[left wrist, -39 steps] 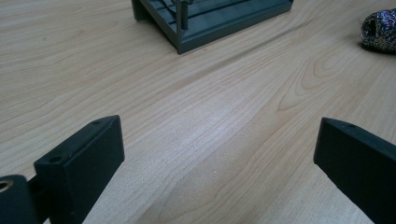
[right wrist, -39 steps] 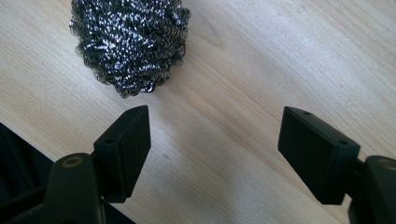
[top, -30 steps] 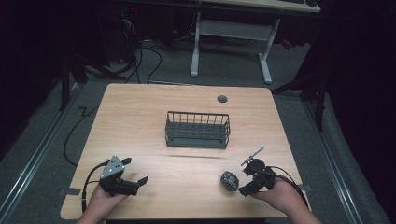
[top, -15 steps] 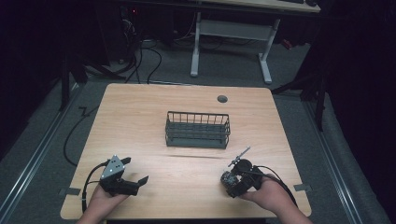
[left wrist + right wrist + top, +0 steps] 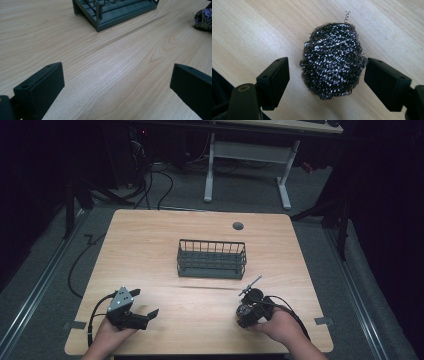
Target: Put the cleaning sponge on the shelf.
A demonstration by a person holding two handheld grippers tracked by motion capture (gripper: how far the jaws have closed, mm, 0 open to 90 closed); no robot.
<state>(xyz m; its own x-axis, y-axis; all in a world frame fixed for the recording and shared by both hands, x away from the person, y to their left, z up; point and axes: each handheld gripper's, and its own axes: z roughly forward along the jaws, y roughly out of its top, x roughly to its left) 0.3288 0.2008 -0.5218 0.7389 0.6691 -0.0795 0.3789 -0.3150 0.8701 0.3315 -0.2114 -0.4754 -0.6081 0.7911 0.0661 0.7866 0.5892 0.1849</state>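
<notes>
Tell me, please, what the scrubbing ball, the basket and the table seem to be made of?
The scrubbing ball looks like coiled steel wire: dark, glittering strands, with one curl sticking out. The basket seems to be metal wire with a matte dark grey coat over thin upright bars. The table shows pale wood grain, smooth and satin; whether solid or laminate is unclear.

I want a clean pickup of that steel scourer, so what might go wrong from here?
The right tongs straddle the steel scourer, but their jaws, which have just been closing, do not yet press it on the left. The springy ball may squash or roll aside. Its loose wire curl might snag on the wire basket.
</notes>
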